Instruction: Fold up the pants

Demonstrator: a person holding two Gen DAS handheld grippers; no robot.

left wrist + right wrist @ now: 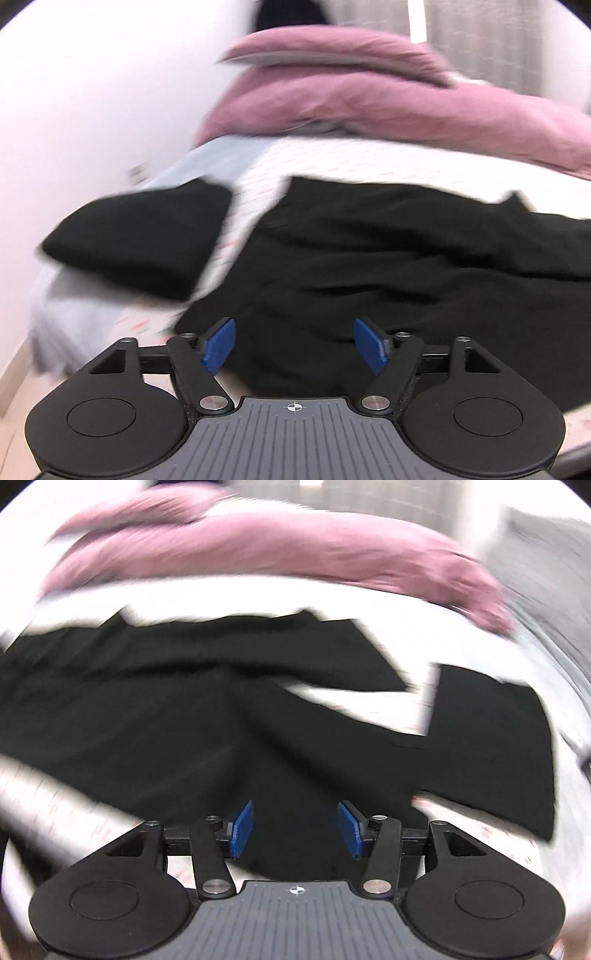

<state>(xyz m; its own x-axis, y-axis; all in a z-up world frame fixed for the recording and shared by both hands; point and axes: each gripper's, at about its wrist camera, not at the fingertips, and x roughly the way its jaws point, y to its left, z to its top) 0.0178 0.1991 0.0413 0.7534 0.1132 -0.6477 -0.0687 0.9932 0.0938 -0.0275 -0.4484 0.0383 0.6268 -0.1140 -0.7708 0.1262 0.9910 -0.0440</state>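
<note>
Left wrist: black pants on bed, fingers apart.

- The left gripper is built of matte black plastic, with two round black housings set at either side of its base.
- A grey ribbed plate carrying a small black-and-white crosshair mark is seen between the housings.
- Black linkage arms are pinned by silver round screws.
- Blue ridged pads are fitted to the fingertips.
- The right gripper is made the same way: black discs, grey ribbed plate with crosshair, silver screws, and blue pads.
</note>
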